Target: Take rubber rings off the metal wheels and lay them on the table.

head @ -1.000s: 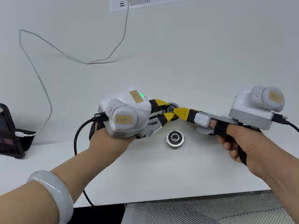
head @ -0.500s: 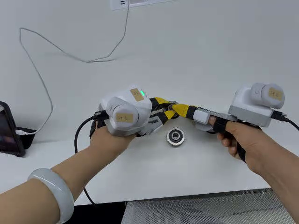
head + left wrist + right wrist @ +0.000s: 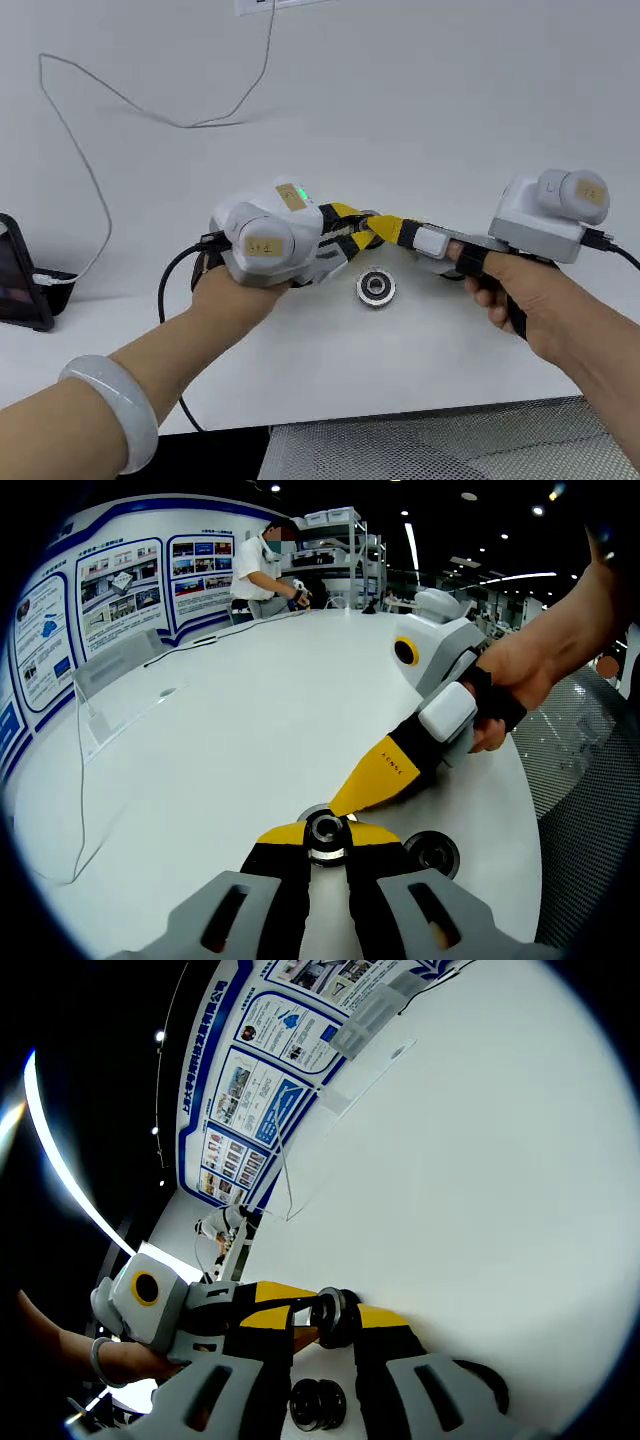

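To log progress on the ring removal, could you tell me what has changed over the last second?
Nothing clearly changed; the slight shift of the whole picture is the camera. The left tool and right tool stay clamped on the raised wheel between them, and the spare wheel lies untouched on the table.

spare wheel [image 3: 375, 287] perhaps under jaws

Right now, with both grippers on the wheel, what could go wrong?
The wheel is pinched between the left gripper and right gripper above the table; if either grip slips, it may drop, perhaps onto the second wheel close by. The jaw tips crowd together at the wheel, so pulling may make them clash.
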